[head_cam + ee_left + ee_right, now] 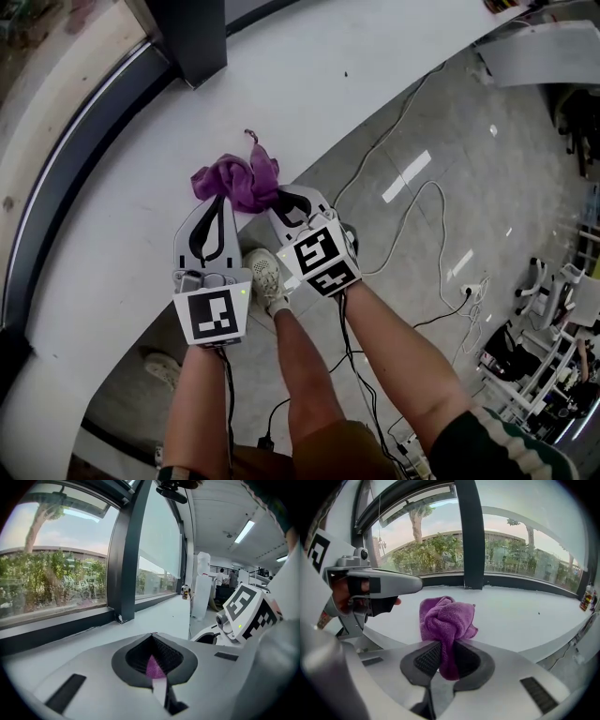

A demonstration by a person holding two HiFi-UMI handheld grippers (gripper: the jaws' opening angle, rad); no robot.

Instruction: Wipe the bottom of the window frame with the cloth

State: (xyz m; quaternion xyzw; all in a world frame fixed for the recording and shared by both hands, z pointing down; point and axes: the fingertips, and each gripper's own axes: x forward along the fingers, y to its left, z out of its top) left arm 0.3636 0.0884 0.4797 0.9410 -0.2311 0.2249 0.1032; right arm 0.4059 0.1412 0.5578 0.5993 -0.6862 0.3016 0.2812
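Purple cloth sits bunched in a knot over the white sill, out from the dark post toward the sill's room-side edge. Whether it rests on the sill or hangs just above it, I cannot tell.

Both claws are closed on it. The right claw grips a thick fold: in the right gripper view the cloth runs down between the ribbed pads and bulges out above them. The left claw is shut with only a thin purple sliver caught between its pads. The two claws lie side by side on the near side of the cloth from the post, their tips close together at the bundle.

The frame's dark bottom rail runs along the glass from the foot of the post, well apart from the cloth, with bare sill between. On the far side of the sill from the post lie the grey floor and white cables.
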